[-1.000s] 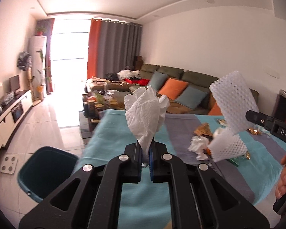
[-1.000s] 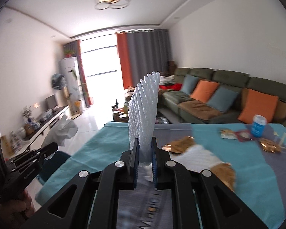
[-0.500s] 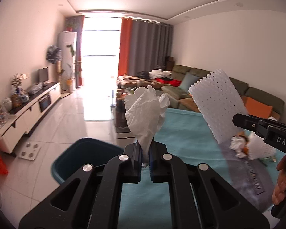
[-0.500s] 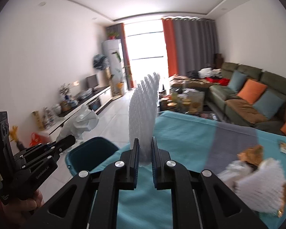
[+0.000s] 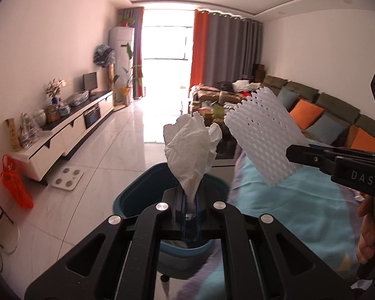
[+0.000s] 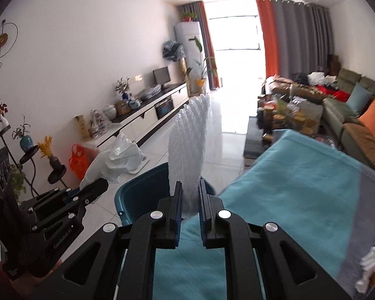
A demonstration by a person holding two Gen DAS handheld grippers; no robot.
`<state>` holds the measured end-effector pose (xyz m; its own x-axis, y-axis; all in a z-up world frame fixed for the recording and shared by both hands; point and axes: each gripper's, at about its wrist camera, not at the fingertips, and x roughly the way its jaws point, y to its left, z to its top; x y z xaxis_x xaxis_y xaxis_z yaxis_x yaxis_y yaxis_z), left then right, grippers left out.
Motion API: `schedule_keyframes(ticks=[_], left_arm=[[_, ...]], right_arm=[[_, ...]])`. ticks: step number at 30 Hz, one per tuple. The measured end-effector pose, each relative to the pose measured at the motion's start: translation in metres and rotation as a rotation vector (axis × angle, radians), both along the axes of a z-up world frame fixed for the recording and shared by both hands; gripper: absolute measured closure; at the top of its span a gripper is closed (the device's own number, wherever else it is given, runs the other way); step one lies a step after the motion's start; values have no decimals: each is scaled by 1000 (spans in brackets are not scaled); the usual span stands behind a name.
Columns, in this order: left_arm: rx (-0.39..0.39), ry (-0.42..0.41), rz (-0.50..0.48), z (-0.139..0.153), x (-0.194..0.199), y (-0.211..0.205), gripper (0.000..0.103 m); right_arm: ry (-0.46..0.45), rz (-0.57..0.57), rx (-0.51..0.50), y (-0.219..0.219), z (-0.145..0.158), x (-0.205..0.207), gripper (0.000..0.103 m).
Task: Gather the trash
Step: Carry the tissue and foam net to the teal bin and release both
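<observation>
Tissue [image 5: 191, 150], crumpled, stands upright out of the left gripper [image 5: 191, 210], jaws clamped on its lower end, long axis along the fingers. Bin [image 5: 137, 195], open-topped, lies just below and ahead of those jaws, nearer than to the right gripper [image 6: 189, 205], which pinches foam netting [image 6: 190, 150], also upright, at the table [image 6: 287, 175] edge.

The bin [image 5: 142, 195] interior is largely hidden behind the left gripper [image 5: 191, 206]. White trash [image 6: 372, 262] at the bench's near right edge is blurred and cut off.
</observation>
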<state>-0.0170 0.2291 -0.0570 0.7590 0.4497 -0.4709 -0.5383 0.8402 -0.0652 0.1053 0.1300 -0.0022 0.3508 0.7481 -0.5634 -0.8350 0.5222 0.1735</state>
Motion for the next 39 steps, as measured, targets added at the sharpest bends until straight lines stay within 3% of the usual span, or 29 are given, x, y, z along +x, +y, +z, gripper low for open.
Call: schedule_keyframes(ticks=[8,20,30,35,39], left_arm=[[-30,43,42,-21,2,31,97],[-136,102,48,-65,47,66,96],[-237,179,49,-104,80,70,96],[-239,199,39,-114,88,75,95],[-235,205,41,-117,92,76,84]], right_arm=[[74,73,-60,49,-18,5,92],[141,111,-205,95,-57,14,90],[162,120,-313,124,-78,11,89],[175,122,-348,132,-83,14,86],[175,124,-349,132,-84,13,75]])
